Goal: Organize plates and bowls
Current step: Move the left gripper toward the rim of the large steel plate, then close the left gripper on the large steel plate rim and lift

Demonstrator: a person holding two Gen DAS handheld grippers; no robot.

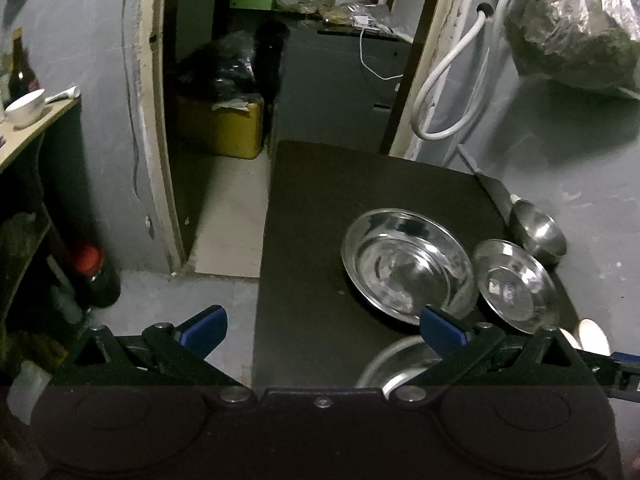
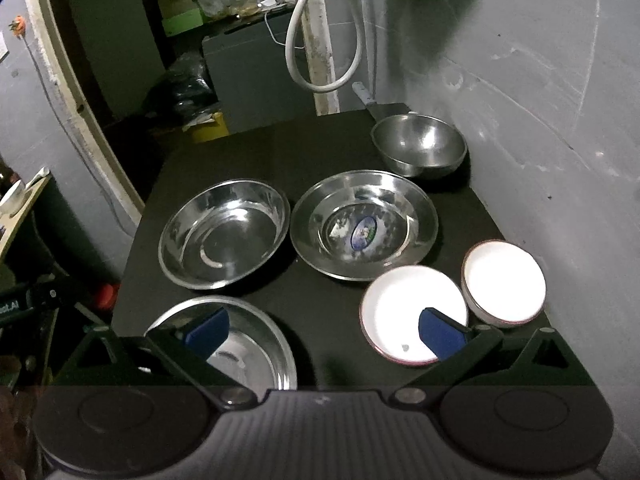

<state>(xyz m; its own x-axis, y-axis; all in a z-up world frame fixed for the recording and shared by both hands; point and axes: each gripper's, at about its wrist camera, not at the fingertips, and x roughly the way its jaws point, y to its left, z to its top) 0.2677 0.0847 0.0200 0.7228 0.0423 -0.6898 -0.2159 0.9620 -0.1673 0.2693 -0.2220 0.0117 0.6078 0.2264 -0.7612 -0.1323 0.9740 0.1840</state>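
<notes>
Six dishes spread on the black desk [image 2: 320,152], two round white bowls [image 2: 414,314] fully seen only from the right wrist, wooden shelf [image 1: 36,128] shown clearly by the left, left tongs [image 1: 322,330] and right tongs [image 2: 324,330] spread wide, empty.

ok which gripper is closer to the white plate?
Right. The right gripper hovers open with one fingertip over the white plate; the left gripper sits further left, the plate barely visible at its view's edge.

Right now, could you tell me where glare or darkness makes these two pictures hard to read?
Right wrist view: the two white bowls are blown out, their insides featureless. Left wrist view: dim overall, the shelf at left nearly black; the steel plate shows only soft reflections. Both views bend straight edges.
</notes>
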